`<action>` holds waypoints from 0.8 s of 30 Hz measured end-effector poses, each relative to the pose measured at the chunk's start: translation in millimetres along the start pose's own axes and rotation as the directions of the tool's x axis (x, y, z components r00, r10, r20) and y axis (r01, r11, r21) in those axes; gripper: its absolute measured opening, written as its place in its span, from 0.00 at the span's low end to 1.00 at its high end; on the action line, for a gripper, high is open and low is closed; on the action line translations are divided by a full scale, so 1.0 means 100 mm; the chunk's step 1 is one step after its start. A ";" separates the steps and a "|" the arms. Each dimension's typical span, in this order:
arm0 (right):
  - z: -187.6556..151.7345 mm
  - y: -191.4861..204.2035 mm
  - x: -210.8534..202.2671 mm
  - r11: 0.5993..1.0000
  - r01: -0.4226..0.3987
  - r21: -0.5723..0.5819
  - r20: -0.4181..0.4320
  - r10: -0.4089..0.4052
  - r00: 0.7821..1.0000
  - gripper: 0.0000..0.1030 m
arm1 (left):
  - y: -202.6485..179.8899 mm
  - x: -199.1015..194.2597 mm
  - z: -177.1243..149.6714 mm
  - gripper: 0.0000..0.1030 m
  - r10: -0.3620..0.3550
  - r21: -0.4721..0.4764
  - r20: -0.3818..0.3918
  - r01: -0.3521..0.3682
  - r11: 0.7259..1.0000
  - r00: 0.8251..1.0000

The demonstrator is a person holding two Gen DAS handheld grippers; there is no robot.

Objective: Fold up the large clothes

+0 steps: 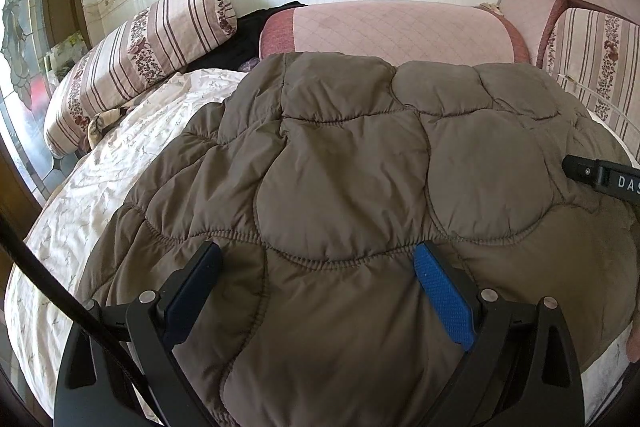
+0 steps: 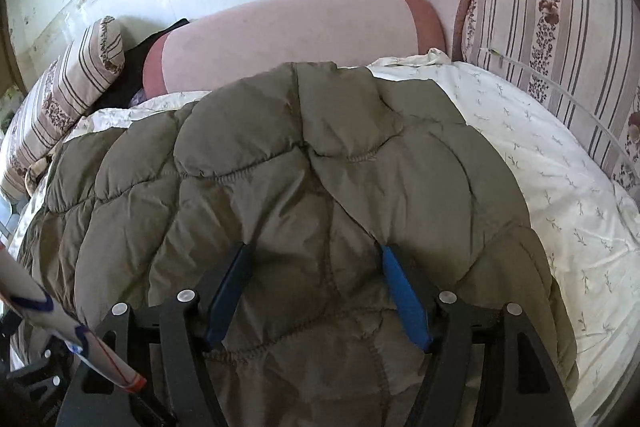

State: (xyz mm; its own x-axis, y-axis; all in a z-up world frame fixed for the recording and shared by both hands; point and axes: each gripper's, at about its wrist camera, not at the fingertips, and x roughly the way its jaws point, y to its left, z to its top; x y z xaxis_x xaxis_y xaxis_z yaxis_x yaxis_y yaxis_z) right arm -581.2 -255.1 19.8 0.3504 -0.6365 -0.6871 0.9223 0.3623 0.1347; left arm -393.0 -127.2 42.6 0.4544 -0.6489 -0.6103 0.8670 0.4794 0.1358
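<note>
A large olive-brown quilted jacket lies spread on a white floral sheet; it also shows in the right wrist view. My left gripper is open, its blue pads wide apart just above the jacket's near part. My right gripper is open too, its fingers apart over the jacket's near edge. The right gripper's black body shows at the right edge of the left wrist view, over the jacket's right side.
A pink quilted bolster runs along the back by the tiled wall. Striped floral cushions stand at the left and right. A dark garment lies behind the bolster. The sheet lies bare to the jacket's right.
</note>
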 end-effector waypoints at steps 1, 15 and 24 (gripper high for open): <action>-0.01 -0.01 -0.03 1.000 -0.007 0.001 0.006 0.007 1.000 0.71 | 0.00 0.00 0.00 0.94 -0.001 -0.001 -0.001 0.001 1.000 1.000; -0.41 -0.03 -1.30 1.000 -0.001 -0.014 0.194 0.003 0.981 0.70 | 0.08 -0.52 0.02 0.94 0.013 -0.039 0.099 -0.009 0.999 0.995; -0.61 -0.03 -2.24 0.996 -0.071 -0.044 0.213 0.079 0.974 0.71 | 0.43 -1.65 -0.03 0.94 -0.020 -0.127 0.156 0.040 0.991 0.988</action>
State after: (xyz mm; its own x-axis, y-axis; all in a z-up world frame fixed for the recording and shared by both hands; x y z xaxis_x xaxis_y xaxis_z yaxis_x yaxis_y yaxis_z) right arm -672.7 -72.6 129.9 0.4490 -0.7360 -0.5066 0.8868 0.4366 0.1517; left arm -431.7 2.1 146.4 0.4636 -0.7423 -0.4838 0.8513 0.5246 0.0108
